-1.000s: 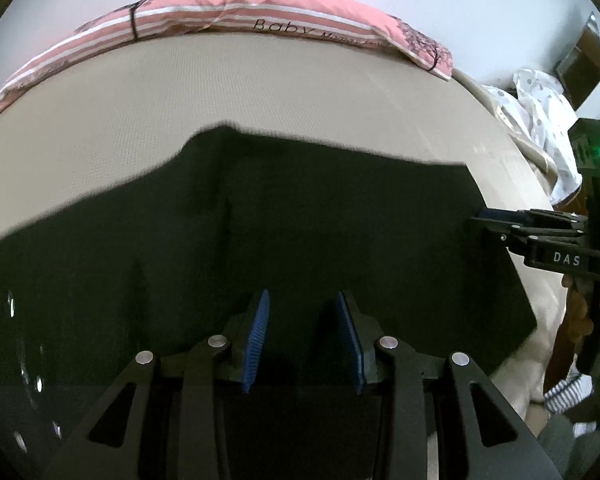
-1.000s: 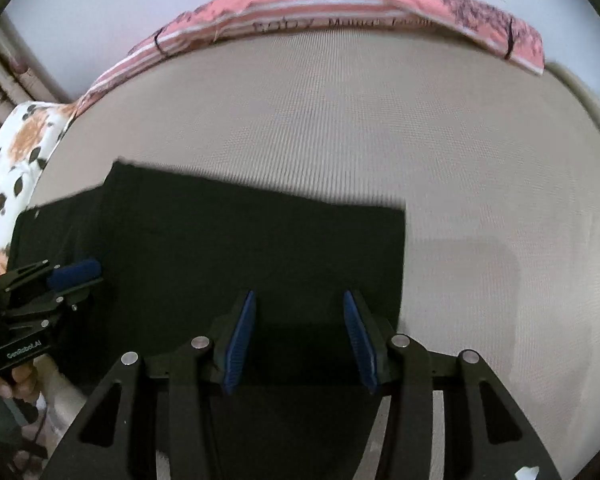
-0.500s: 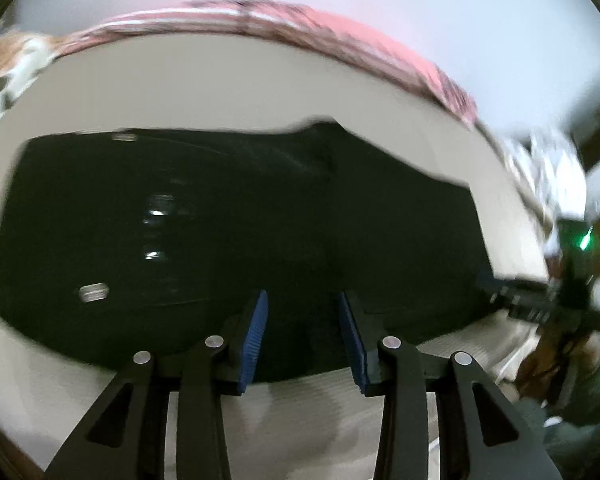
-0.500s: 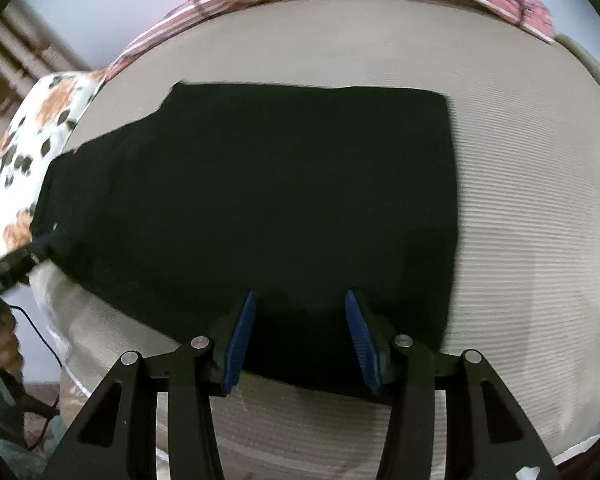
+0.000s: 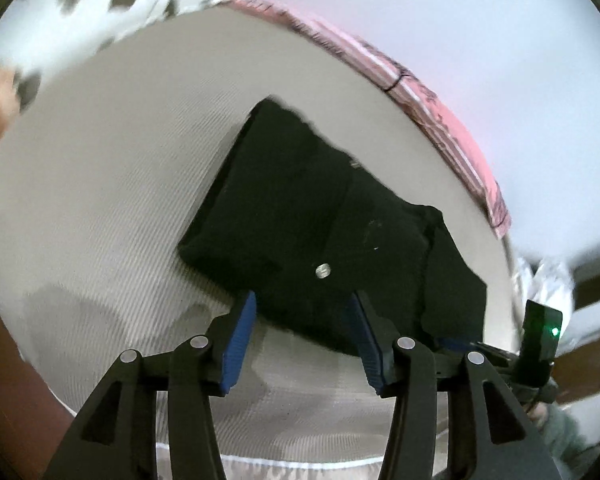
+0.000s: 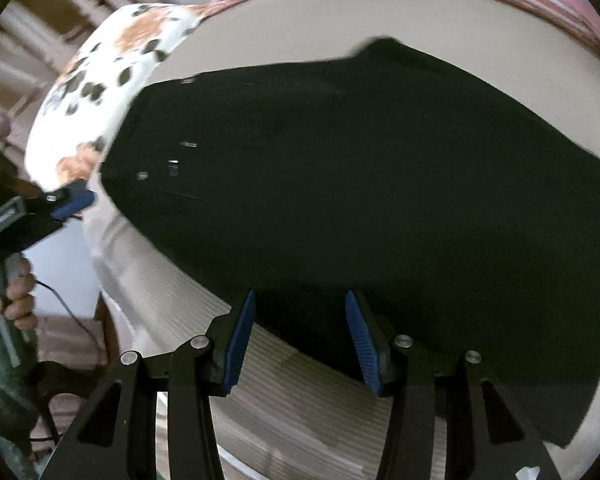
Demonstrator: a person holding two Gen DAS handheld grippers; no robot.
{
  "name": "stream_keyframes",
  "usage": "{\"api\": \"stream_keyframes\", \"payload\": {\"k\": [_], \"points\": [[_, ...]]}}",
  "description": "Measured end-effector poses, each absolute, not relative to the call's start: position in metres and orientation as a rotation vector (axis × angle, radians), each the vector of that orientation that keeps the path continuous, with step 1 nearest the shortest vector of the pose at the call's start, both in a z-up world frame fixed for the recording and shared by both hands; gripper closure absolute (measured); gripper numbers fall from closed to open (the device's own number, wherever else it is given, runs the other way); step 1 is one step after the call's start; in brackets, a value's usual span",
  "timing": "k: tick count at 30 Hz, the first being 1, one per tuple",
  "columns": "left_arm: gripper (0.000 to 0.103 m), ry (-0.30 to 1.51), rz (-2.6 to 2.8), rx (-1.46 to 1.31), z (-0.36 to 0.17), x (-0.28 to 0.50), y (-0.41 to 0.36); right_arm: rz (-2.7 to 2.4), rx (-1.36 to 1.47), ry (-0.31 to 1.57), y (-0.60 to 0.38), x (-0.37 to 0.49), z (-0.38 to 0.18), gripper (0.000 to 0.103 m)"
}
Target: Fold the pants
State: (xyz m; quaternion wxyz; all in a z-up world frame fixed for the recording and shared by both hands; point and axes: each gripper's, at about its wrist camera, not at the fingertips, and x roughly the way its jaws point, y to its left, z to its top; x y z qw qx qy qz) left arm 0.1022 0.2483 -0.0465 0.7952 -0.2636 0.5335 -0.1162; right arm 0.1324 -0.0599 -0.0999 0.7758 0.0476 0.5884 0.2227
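Two grippers hang above a bed, and both point down toward the black pants [image 5: 328,216] that lie flat on the beige mattress [image 5: 112,184]. The pants are the landmark here. They are folded into a thick dark block, and a small silver button [image 5: 323,271] shows on the top layer, near the edge closest to the left gripper [image 5: 306,330].

The left gripper has blue pads [image 5: 238,338] and its jaws are opening. Nothing is between them: the near edge of the pants lies below the fingertips, and the pads do not press on the cloth. The right gripper [image 6: 300,330] stands just over the near edge of the pants too. Its jaws are also opening, and no cloth is caught between its blue pads [image 6: 240,338]. So both tools are released and hold nothing.

In the right wrist view the left gripper appears at the left side of the pants, just beside their corner, and a hand [image 6: 14,296] grips its handle. In the left wrist view the right gripper [image 5: 496,354] shows at the right side of the pants, with a small green light [image 5: 555,332] on its body.

Beyond the pants, at the far edge of the mattress, runs a pink striped cushion [image 5: 440,120]. To the left of the pants lies a white pillow with brown and grey spots [image 6: 112,80]. Both views are a little blurred.
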Motion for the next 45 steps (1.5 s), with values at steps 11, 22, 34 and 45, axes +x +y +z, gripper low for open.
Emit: {"api": "stream_keyframes", "payload": {"k": [11, 22, 34, 45], "points": [[0.053, 1.178, -0.326, -0.884, -0.101, 0.106, 0.287, 0.469, 0.162, 1.220, -0.056, 0.146, -0.074, 0.046], [0.050, 1.115, -0.405, -0.990, -0.129, 0.122, 0.302, 0.367, 0.207, 1.221, -0.070, 0.157, -0.075, 0.046], [0.050, 1.094, -0.476, -1.031, -0.135, 0.124, 0.316, 0.330, 0.236, 1.256, -0.068, 0.163, -0.085, 0.046], [0.044, 1.111, -0.440, -1.039, -0.131, 0.137, 0.311, 0.320, 0.253, 1.273, -0.074, 0.164, -0.094, 0.046]]}}
